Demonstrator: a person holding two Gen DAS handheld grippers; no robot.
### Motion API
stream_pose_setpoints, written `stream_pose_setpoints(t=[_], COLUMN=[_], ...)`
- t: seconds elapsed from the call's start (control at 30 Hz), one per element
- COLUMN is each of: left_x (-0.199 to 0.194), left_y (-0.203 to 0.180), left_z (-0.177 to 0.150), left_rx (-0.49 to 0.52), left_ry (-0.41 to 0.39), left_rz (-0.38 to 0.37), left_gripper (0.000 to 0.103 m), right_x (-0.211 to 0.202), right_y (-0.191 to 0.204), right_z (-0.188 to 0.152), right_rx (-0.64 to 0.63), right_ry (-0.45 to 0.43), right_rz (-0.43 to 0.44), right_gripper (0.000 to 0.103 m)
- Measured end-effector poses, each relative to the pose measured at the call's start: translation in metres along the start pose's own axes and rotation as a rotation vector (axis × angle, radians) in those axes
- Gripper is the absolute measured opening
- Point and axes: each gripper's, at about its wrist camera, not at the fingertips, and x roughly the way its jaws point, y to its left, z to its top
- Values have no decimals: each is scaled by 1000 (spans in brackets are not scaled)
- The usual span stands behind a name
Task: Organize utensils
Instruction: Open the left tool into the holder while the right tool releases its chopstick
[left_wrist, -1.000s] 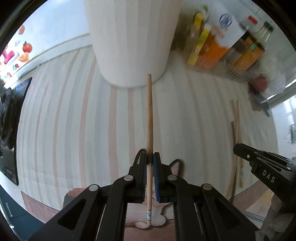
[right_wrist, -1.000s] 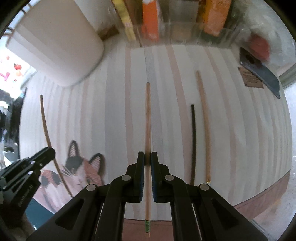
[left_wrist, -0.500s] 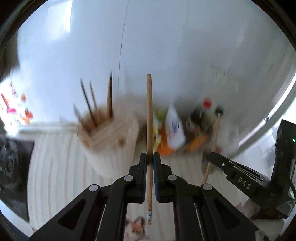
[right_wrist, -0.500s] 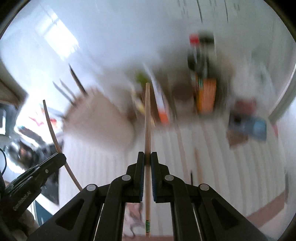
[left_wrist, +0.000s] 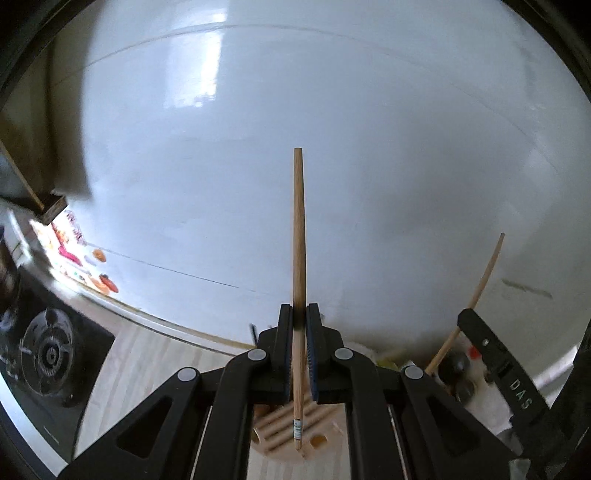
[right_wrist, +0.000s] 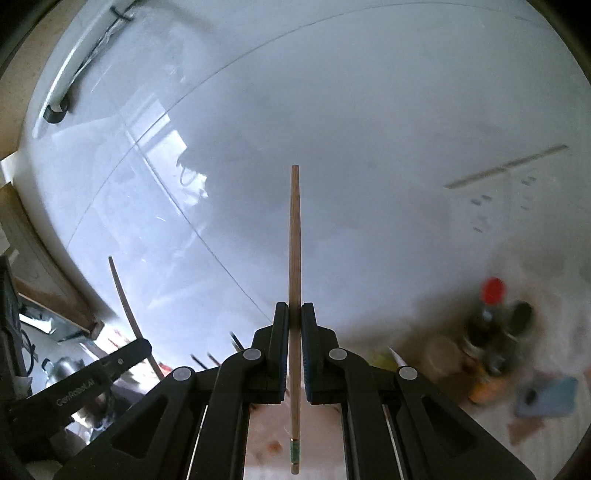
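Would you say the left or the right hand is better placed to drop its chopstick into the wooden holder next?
Left, I think. The left gripper holds its chopstick with the lower end right over the wooden holder. Below the right gripper and its chopstick I see only countertop.

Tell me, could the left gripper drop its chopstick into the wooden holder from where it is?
Probably yes. The left gripper is shut on its chopstick, and the holder shows right below the chopstick's lower end, with nothing between. Sticks already lie in it, and the view is blurred, so the free slot is unclear.
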Motion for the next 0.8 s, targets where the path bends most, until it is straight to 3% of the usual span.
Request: stream_pose_setpoints(t=[0.23,0.43,0.63,0.8], left_x=[30,44,60,58], left_y=[24,31,32,27], left_z=[-8,-8,-15,-19], left_rx=[-105,-134,-117,-79], left_ry=[-42,-61,-14,39], left_rz=[61,98,107,71], left_gripper=[4,4,5,6], right_x=[65,91,97,103], right_y=[42,64,70,72], right_z=[1,-11,-22,-32], right_rx=[-91,-152,-208,-240], right_ry=[-27,-59,-65,-11], right_rz=[44,77,90,89], right_gripper=[7,7,7,7])
